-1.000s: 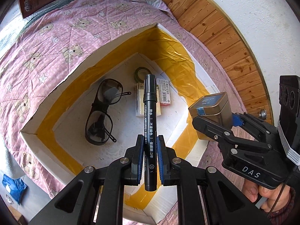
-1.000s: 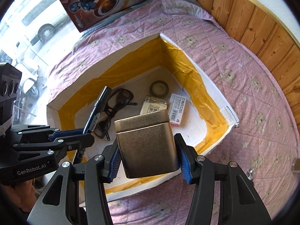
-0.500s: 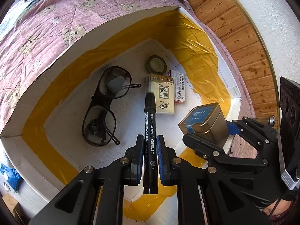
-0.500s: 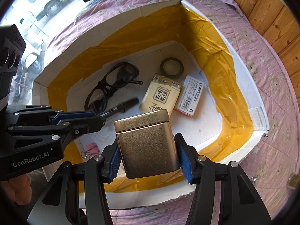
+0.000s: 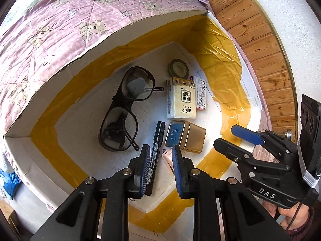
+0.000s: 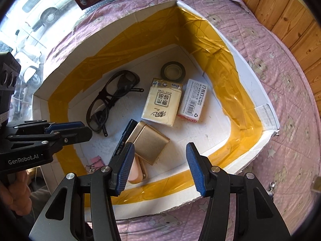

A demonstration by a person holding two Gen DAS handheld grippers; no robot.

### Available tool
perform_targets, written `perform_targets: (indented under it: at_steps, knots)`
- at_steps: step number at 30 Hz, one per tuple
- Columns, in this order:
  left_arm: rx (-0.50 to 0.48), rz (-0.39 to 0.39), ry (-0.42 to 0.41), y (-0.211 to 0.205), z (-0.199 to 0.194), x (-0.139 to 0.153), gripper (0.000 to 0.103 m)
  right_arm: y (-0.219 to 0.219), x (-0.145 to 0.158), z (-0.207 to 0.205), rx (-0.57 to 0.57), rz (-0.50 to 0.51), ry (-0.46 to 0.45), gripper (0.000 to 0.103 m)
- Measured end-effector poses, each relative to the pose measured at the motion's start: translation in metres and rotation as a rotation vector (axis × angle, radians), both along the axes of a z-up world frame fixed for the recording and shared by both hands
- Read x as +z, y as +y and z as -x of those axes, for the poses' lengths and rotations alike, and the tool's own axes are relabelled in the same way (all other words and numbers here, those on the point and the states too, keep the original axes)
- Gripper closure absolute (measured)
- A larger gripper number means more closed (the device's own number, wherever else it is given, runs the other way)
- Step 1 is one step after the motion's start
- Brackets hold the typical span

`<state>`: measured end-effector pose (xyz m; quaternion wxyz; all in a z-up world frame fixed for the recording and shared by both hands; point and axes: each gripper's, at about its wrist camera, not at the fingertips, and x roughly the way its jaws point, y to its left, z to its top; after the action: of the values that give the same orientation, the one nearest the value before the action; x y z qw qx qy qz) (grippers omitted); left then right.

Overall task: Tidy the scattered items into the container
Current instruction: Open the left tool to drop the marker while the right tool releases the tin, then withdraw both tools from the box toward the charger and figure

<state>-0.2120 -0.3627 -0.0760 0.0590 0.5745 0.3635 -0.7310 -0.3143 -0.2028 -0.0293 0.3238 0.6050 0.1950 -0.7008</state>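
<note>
Box [image 6: 248, 74] walls, white board lined with yellow tape, rise on all sides around a white floor; the box sits on a pink quilt [image 6: 284, 92]. Both grippers hang over its near edge with jaws apart and nothing between them: the left gripper [image 5: 161, 166] at a middling gap, the right gripper [image 6: 159, 165] wide.

A black marker [image 5: 157, 138] lies flat on the floor, its lower end showing in the left gap. Just beside it lies a gold tin [image 6: 147, 141] on its side, blue label [image 5: 174, 133] facing up in the left view. A pink item [image 6: 135, 169] lies partly under the tin's near end.

Farther in, glasses [image 6: 112, 100] occupy the left part of the floor; a tissue pack [image 6: 162, 102] and staples box [image 6: 192, 101] lie touching side by side, with a tape roll [image 6: 173, 70] just behind them near the far corner. A pink clip [image 6: 96, 161] sits by the near-left wall.

Bare floor remains right of the tin, up to the right wall.
</note>
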Motion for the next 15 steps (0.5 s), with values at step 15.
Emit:
perform_targets:
  at_steps: [15]
  knots:
    - [-0.051, 0.058, 0.035, 0.013, -0.012, 0.023, 0.079, -0.007, 0.006, -0.018, 0.017, -0.002, 0.007, 0.046]
